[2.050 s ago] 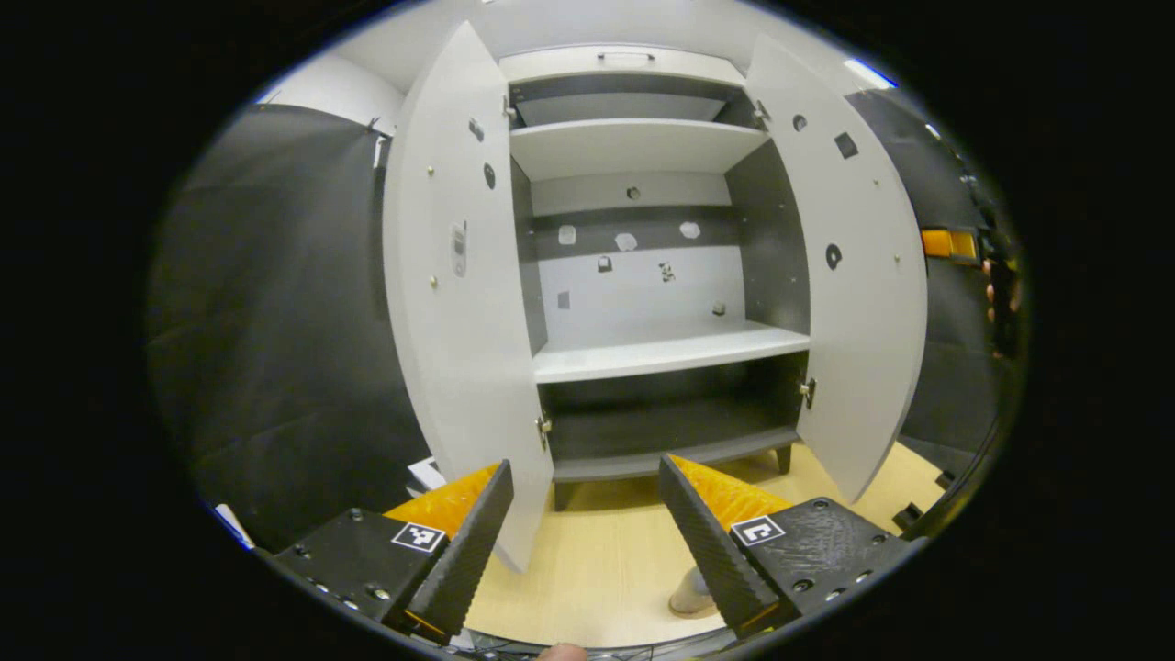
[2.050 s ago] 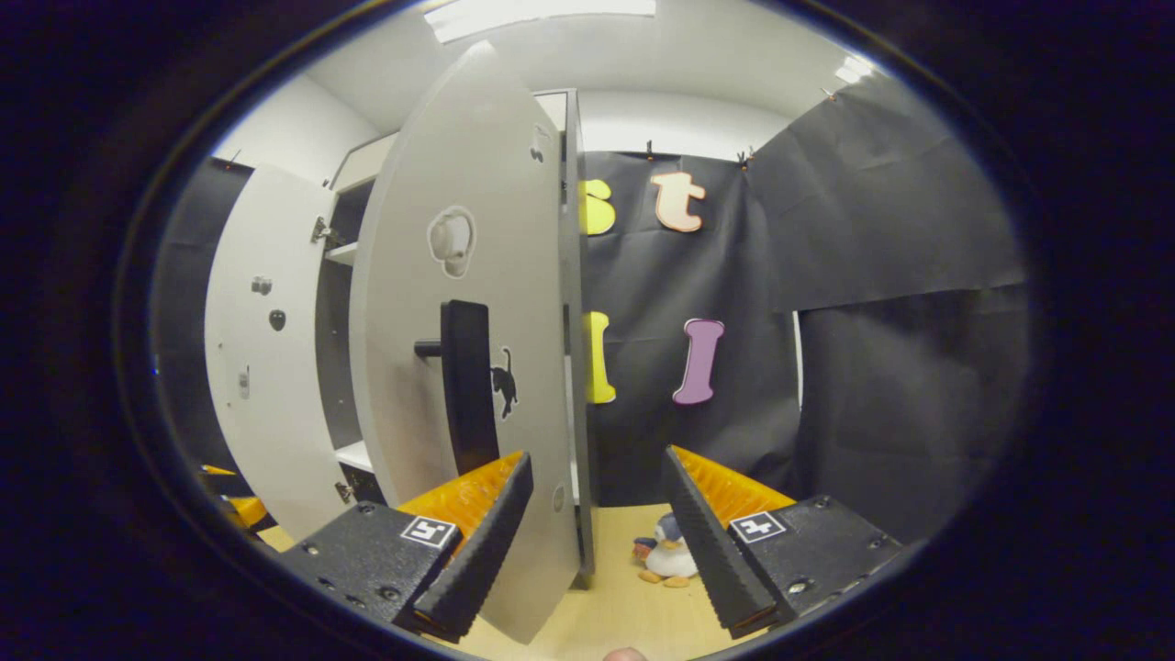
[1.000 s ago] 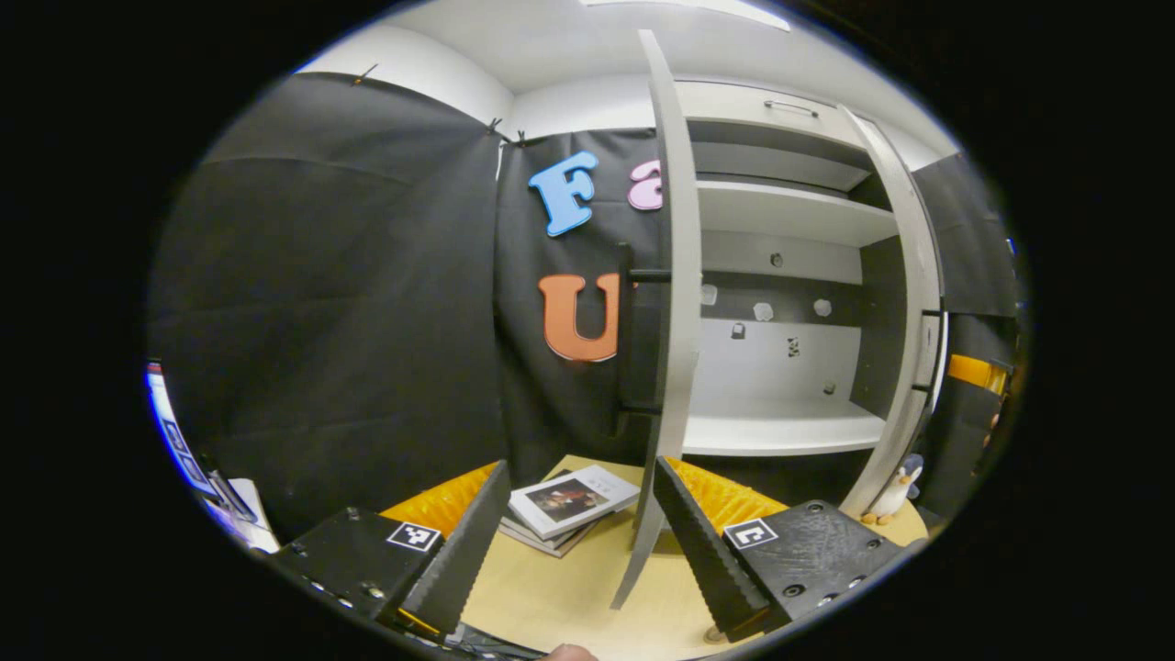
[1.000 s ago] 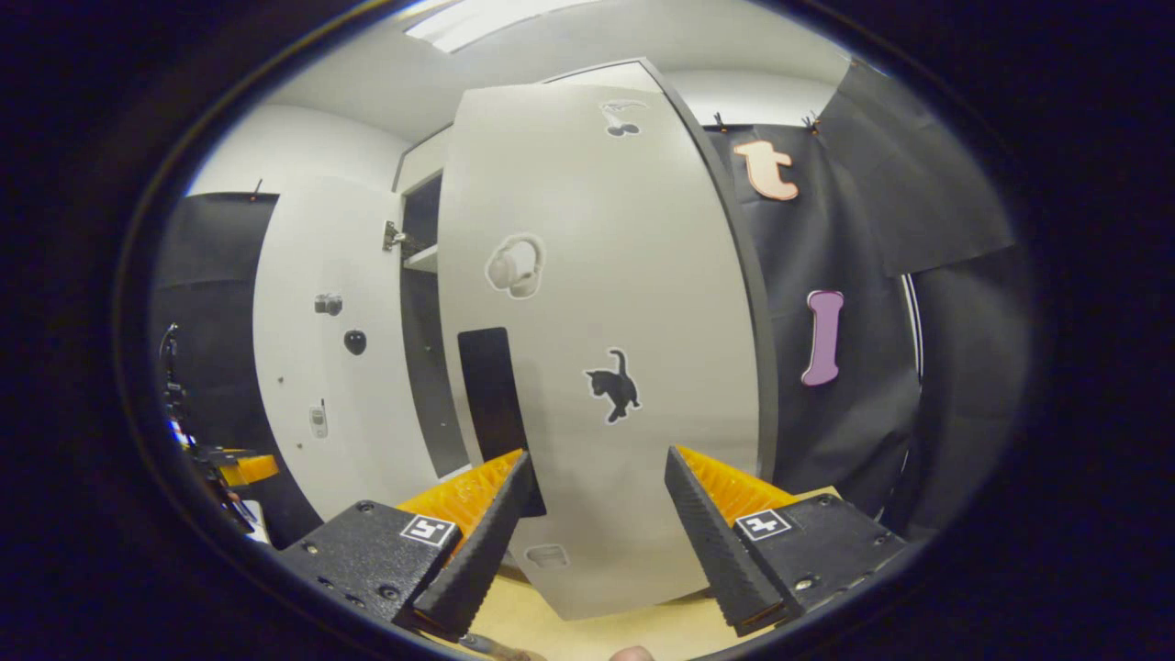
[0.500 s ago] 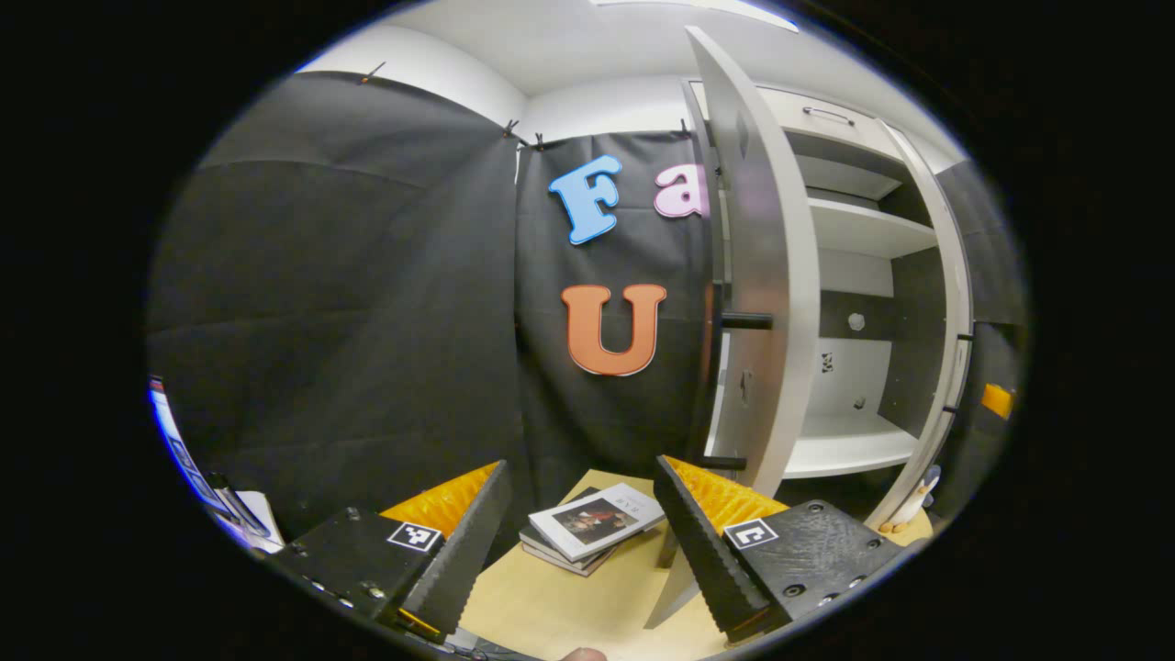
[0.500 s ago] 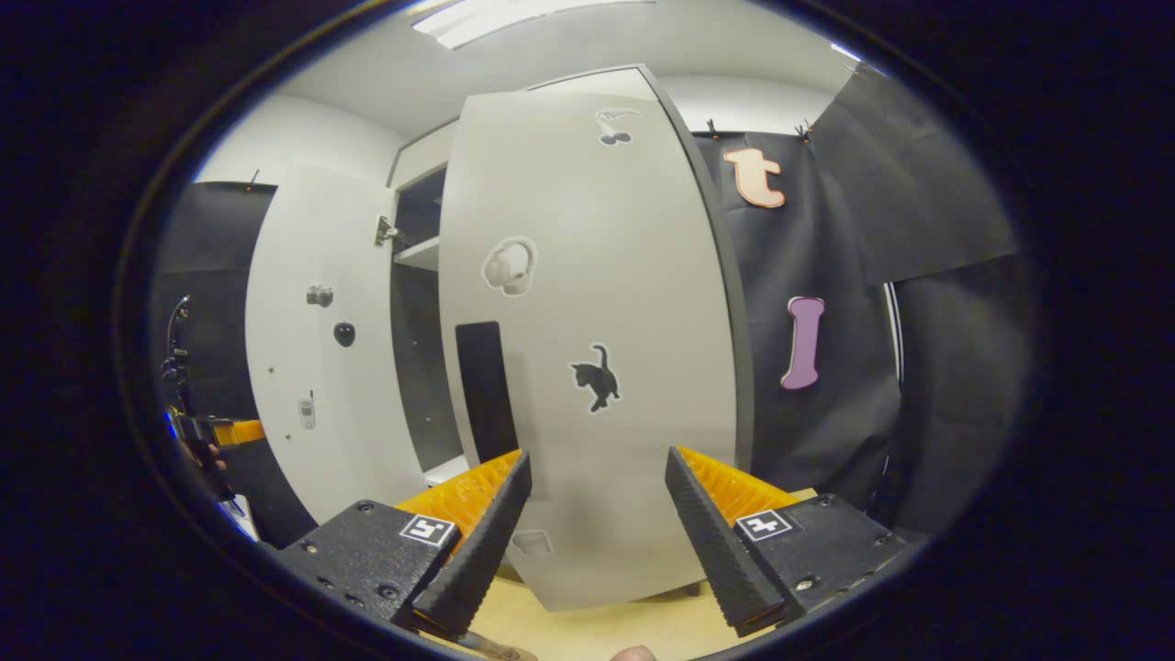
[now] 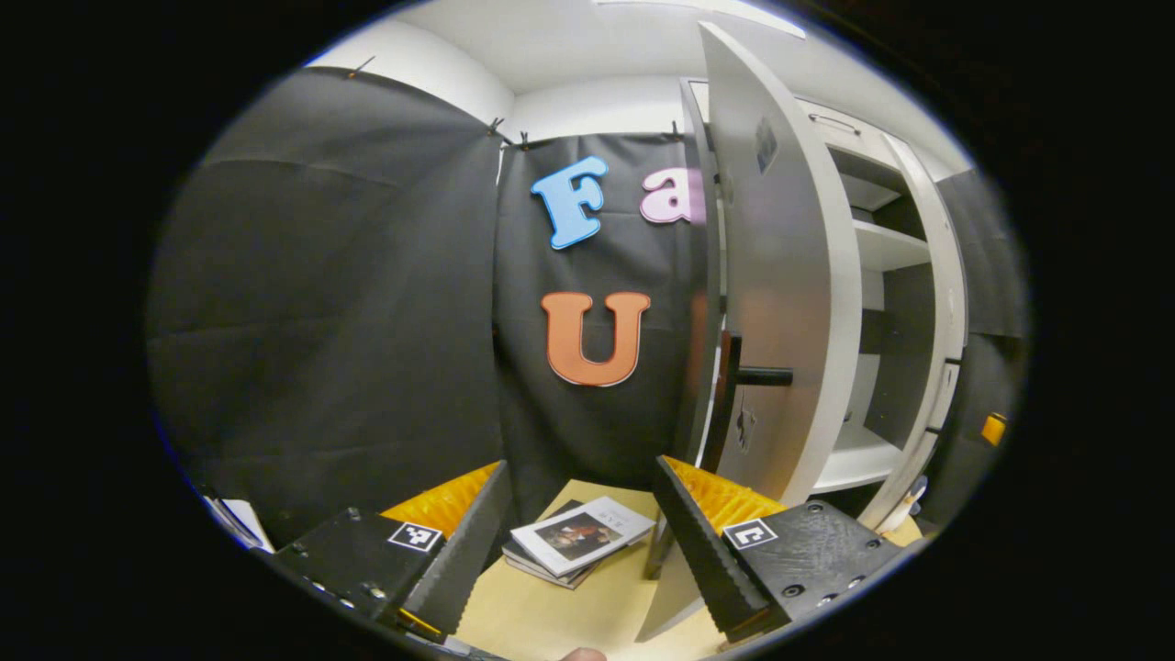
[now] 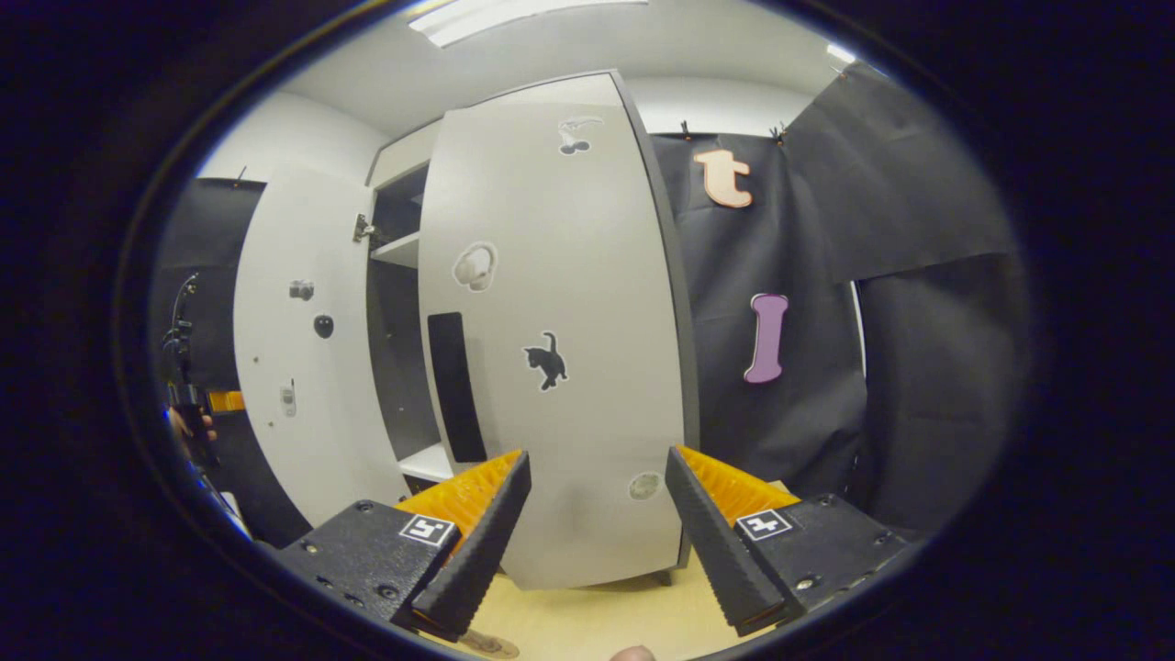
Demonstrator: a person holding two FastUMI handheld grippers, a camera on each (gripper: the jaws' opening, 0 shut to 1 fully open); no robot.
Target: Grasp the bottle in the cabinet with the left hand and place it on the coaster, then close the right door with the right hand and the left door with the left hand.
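In the left gripper view my left gripper [image 7: 580, 468] is open with nothing between its fingers. Just beyond its right finger stands the grey left door [image 7: 780, 294], partly swung in, with its outer face and black handle [image 7: 757, 376] toward me. Past it are the cabinet shelves [image 7: 877, 248]. My right gripper [image 8: 597, 457] is open too, close in front of the outer face of the right door [image 8: 560, 275], which carries stickers and a black handle [image 8: 454, 386]. A dark gap [image 8: 395, 312] into the cabinet remains between this door and the left door [image 8: 294, 386].
A stack of books [image 7: 578, 540] lies on the wooden tabletop [image 7: 560, 606] ahead of my left gripper. At the far left of the right gripper view a hand holds the other gripper [image 8: 195, 404]. Black cloth walls close in both sides.
My left gripper has turned from facing the open cabinet to the left door's outer side, and that door has swung inward. The right door has swung from edge-on toward the cabinet.
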